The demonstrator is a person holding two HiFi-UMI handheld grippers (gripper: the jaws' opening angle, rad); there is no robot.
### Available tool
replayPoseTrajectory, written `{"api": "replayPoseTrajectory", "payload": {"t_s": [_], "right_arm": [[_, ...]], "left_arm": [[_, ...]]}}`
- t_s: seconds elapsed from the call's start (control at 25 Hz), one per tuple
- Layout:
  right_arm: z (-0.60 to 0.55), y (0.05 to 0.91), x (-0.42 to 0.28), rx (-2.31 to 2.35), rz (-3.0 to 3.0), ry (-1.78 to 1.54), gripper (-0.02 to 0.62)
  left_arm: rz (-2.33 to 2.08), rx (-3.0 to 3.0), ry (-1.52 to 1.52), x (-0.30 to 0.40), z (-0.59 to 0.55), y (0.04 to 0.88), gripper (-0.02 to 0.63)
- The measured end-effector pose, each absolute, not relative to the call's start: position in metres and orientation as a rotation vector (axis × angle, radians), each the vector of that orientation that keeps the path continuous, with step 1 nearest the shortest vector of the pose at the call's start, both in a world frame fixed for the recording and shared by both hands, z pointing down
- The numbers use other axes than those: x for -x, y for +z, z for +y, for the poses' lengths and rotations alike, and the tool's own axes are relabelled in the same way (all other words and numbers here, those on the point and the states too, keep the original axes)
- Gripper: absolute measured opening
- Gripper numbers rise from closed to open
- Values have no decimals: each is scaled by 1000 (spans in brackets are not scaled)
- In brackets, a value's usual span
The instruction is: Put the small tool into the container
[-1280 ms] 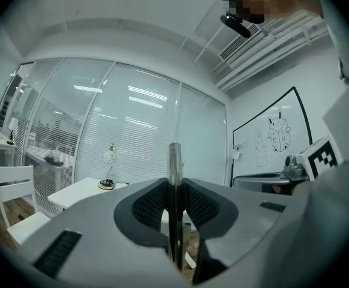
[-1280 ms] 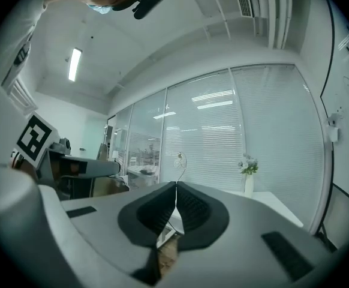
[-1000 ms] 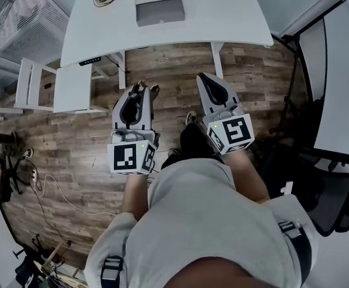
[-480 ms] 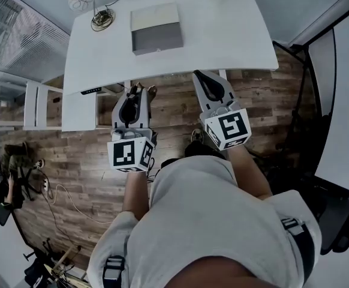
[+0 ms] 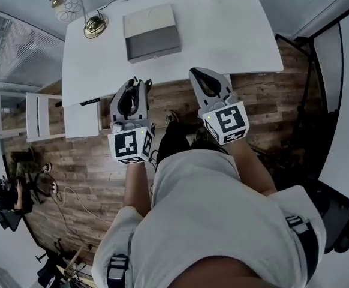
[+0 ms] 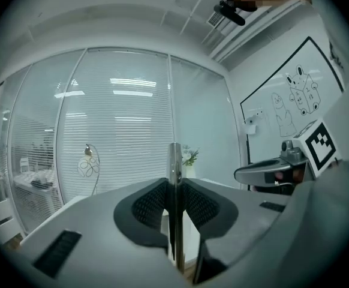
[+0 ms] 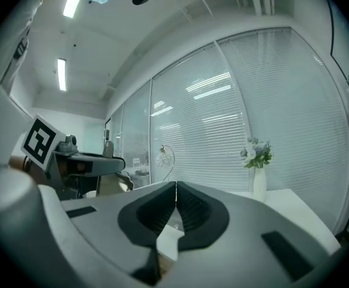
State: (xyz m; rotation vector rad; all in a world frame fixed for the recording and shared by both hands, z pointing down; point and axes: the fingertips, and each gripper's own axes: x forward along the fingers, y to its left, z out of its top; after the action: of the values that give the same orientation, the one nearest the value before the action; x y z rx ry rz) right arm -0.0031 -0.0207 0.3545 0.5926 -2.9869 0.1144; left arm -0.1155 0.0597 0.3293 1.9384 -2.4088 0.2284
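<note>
I have the left gripper [image 5: 138,86] clamped on the small tool [image 6: 174,161]. In the left gripper view it is a thin metal rod standing upright between the two dark pads [image 6: 147,203], its top poking above them. The right gripper [image 5: 199,75] carries nothing: in the right gripper view its jaws are pressed together with only a thin seam between the pads [image 7: 192,207].

In the head view both grippers sit at the centre of the frame, side by side and apart. Their tips point toward the top of the picture and reach the near edge of the white table [image 5: 222,29]. The container [image 5: 152,33], a grey box with a paler upper half, lies on that table in the upper centre, just above and slightly right of the left gripper's tip. The tool is well short of it and not over it.

A lamp [image 5: 72,8] with a looped wire head stands at the table's upper-left corner. A vase of flowers [image 7: 257,161] shows right of centre in the right gripper view, in front of the window blinds [image 7: 222,113]. Below the table runs a wood floor [image 5: 90,161].
</note>
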Motion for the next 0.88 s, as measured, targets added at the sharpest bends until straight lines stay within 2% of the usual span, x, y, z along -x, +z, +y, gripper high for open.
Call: {"api": "replayPoseTrajectory", "payload": {"t_s": [0.52,0.88], "right_arm": [[-76,389,86,-614,-2915,198,26],[-115,424,114,-705,-2836,261,26]], "left_arm": [[-2245,-2133,485,180,-33,357,92],[-2127,-2215,664,212,-85,401,92]]}}
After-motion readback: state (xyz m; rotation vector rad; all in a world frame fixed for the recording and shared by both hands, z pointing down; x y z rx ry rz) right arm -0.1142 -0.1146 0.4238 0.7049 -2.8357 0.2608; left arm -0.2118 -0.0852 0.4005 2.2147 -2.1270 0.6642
